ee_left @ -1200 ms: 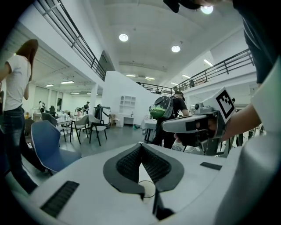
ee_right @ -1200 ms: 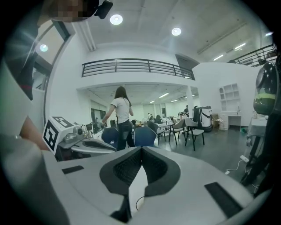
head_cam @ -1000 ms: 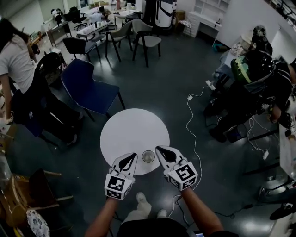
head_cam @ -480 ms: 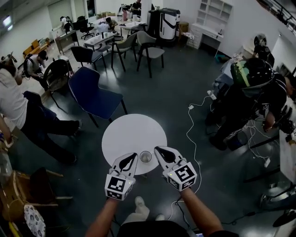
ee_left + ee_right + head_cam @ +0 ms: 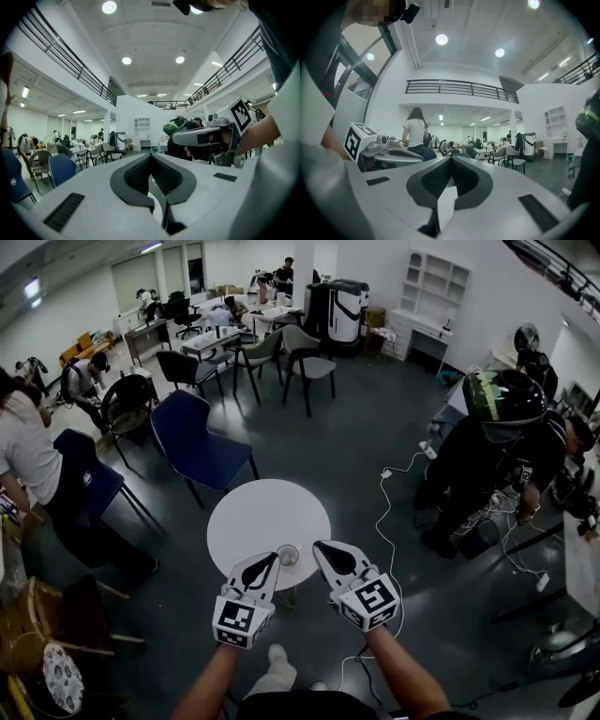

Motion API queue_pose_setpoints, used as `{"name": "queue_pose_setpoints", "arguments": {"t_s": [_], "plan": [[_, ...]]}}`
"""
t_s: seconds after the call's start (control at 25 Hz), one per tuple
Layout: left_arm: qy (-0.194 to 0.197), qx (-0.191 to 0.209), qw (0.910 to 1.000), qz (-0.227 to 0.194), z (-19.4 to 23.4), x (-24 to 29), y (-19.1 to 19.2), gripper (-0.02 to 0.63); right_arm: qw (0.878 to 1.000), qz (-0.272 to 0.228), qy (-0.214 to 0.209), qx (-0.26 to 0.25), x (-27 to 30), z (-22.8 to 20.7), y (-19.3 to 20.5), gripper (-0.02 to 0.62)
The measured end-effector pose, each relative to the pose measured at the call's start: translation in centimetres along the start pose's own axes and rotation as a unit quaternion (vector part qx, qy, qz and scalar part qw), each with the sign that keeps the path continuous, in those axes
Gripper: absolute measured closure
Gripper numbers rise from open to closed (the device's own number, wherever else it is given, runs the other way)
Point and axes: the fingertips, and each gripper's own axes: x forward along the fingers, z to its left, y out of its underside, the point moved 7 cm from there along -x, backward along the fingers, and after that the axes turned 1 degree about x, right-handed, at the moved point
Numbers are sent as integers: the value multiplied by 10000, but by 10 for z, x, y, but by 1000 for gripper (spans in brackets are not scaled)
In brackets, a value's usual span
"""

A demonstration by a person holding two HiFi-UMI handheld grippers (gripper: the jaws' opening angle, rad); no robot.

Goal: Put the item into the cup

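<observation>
A small cup (image 5: 288,556) stands near the front edge of the round white table (image 5: 267,517); what it holds I cannot tell. No loose item shows in any view. My left gripper (image 5: 271,556) hovers just left of the cup, jaws shut, nothing between them. My right gripper (image 5: 320,546) hovers just right of the cup, also shut and empty. In the left gripper view the pads (image 5: 140,173) meet at the tip and the left gripper (image 5: 150,155) points level across the room. The right gripper view shows the right gripper (image 5: 451,158) closed the same way.
A blue chair (image 5: 202,442) stands behind the table at the left. A white cable (image 5: 382,512) runs over the floor to the right. A person in dark clothes with a green helmet (image 5: 502,399) stands at the right; more chairs and desks (image 5: 225,338) fill the back.
The view has lifted and drawn back, so the table and cup look smaller and sit slightly further left. Both grippers stay shut, side by side, either side of the cup.
</observation>
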Motion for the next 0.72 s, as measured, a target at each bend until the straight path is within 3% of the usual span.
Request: {"name": "queue_pose_setpoints", "arguments": {"t_s": [0.44, 0.72], "plan": [[-186, 212, 9994, -186, -85, -59, -27, 591, 9995, -268, -125, -148, -95, 39, -20, 579], [-371, -40, 9984, -421, -129, -96, -38, 591, 9989, -391, -160, -225, -151, 60, -25, 580]]}}
